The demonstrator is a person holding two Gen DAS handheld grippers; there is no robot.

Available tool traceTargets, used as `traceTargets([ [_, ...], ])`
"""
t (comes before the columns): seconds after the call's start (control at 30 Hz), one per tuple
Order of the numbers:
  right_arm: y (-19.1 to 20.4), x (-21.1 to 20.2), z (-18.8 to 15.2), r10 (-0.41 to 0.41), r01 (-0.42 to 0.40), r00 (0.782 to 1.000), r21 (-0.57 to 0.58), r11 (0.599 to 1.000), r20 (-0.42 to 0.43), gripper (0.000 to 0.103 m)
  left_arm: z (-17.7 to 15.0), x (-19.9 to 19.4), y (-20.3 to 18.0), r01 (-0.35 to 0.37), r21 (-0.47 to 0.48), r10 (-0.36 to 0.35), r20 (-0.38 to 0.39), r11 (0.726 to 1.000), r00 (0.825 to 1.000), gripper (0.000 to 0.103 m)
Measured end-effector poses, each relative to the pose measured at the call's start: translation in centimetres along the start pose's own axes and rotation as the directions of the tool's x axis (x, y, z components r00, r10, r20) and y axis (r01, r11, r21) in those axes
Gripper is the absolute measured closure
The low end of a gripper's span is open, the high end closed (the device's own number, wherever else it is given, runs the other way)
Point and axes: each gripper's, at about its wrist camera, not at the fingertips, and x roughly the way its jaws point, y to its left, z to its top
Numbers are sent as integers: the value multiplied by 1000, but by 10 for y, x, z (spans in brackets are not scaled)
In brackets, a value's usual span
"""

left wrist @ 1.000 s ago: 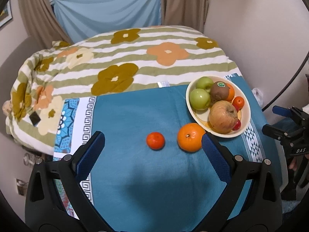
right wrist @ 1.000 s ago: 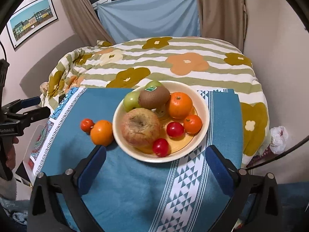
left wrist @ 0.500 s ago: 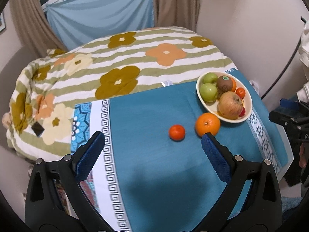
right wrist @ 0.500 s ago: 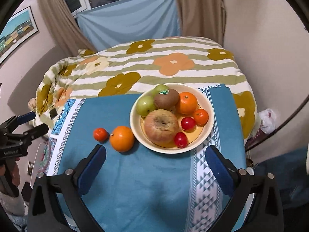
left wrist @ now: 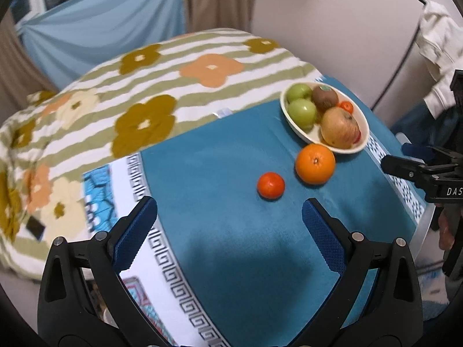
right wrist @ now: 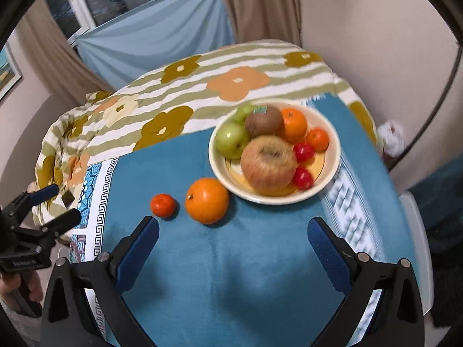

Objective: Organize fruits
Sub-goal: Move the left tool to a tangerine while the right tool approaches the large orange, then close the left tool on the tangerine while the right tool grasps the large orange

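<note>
A cream bowl on the blue cloth holds two green apples, a kiwi, a big russet apple, an orange, a small mandarin and two red fruits. It also shows in the left wrist view. A large orange and a small mandarin lie on the cloth left of the bowl; the orange and the mandarin show in the left wrist view too. My left gripper is open and empty, short of the mandarin. My right gripper is open and empty, short of the orange.
A blue patterned cloth covers the table, set against a flowered bedspread. A wall stands at the right. The right gripper's tips show at the left view's right edge; the left gripper shows at the right view's left edge.
Both grippers have pulled back and up from the table, so the fruit looks smaller and farther. The left view swung so the fruit sits to the right. Fruit has not moved.
</note>
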Motion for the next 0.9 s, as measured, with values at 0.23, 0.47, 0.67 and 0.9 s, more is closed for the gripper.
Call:
traceTargets([
  [0.23,7,28,-18,17,-15,999,89,996,-28,1,-2,49,-7,111,68,-108,-50,991,993,0],
  [0.47,3,54,-15,61,-56,998,150,987,-28,1,3,93,-20,187,91,-178,-97,978,979,12],
  [0.67,-3,73,-7,115,-107,993,207,972,-27,6,6,118,-36,221,124,-206,-125,967,970,24],
  [0.9,-3,88,-5,134,-121,990,218,968,-47,14,9,132,-44,240,139,-218,-161,961,963,45],
])
